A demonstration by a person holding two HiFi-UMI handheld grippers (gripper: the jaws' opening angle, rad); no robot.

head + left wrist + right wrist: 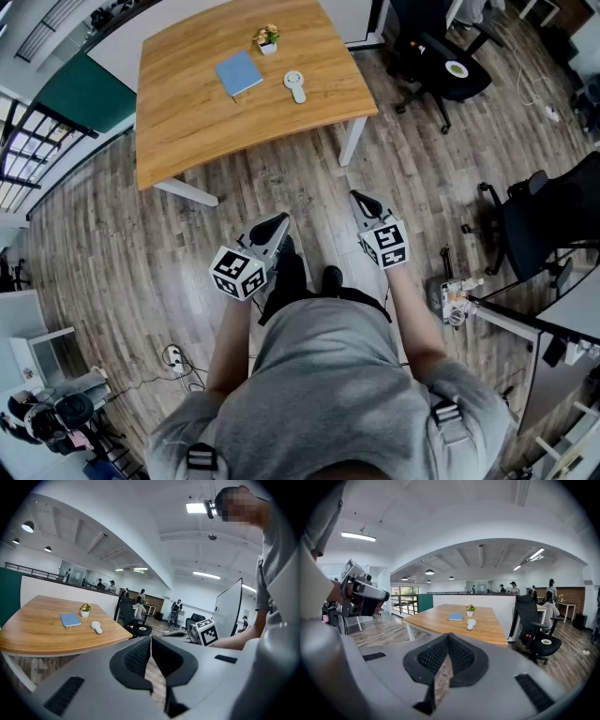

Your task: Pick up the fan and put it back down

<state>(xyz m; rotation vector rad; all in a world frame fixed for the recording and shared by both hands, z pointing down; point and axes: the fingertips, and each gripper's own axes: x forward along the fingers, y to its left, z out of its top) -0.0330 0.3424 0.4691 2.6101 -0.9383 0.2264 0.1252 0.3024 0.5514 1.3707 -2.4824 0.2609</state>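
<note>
Readable text, labels, numbers: none showing. Left cube [236,272] on left gripper [277,223], right cube [385,244] on right gripper [362,199] are displaying only black-and-white square patterns.

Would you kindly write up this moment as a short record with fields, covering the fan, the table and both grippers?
table: wooden, ahead of the person
fan: white, lying flat on the table, untouched
near the fan: blue notebook, potted plant
left gripper: jaws together, nothing between them, over the floor
right gripper: jaws together, nothing between them, over the floor
stage: fan not yet picked up
</note>
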